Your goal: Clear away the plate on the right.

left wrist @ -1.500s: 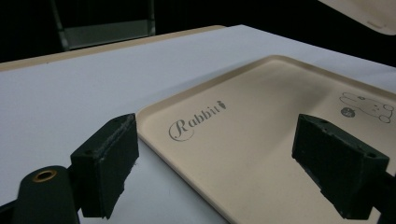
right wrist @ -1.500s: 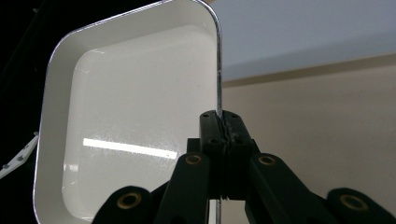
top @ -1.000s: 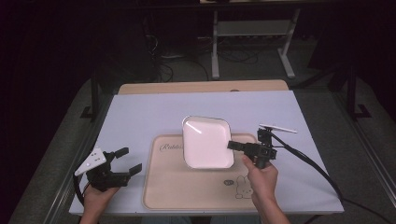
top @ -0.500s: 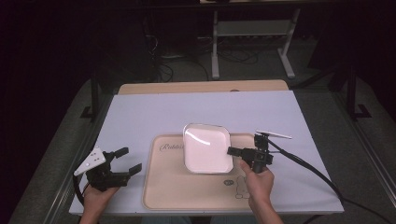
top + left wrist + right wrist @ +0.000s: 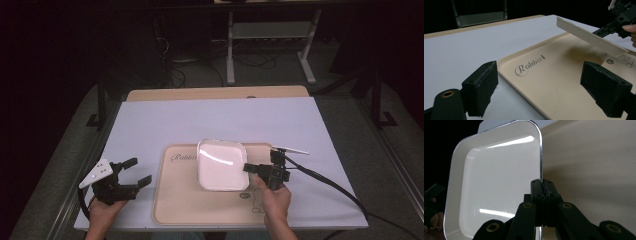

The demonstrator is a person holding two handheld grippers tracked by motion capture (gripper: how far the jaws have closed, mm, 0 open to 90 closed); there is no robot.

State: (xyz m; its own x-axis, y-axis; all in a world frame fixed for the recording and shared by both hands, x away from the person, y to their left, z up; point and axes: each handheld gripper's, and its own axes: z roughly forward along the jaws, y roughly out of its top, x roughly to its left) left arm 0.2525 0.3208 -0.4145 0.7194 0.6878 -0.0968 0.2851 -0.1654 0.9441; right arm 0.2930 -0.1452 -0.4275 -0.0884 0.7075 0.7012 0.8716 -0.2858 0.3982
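- right gripper (image 5: pixel 248 168): jaws are pinching the right rim of the plate (image 5: pixel 222 164); in the right gripper view the pads (image 5: pixel 541 192) are closing flat on the thin edge, nothing else between them.
- left gripper (image 5: pixel 137 171): jaws are standing wide apart and holding nothing, resting at the table's near left, just beside the tray (image 5: pixel 180 210); its pads (image 5: pixel 481 85) are framing the tray's left edge in the left gripper view.
- plate: white, square, round-cornered; it is hanging tilted above the tray, far edge higher, not touching it as far as the left gripper view (image 5: pixel 586 37) is showing.
- tray: beige, marked "rabbit", lying flat on the pale mat (image 5: pixel 165 120).
- risk, slipping: the grip is taking one narrow bite of a glossy rim, so the plate's weight is likely levering it around the pads; it could swing down or drop.
- risk, hard landing: lowering while tilted could be striking the near edge first, chipping it or skidding the tray.
- risk, no backup: the left gripper is sitting well apart from the plate, too far to be steadying it.
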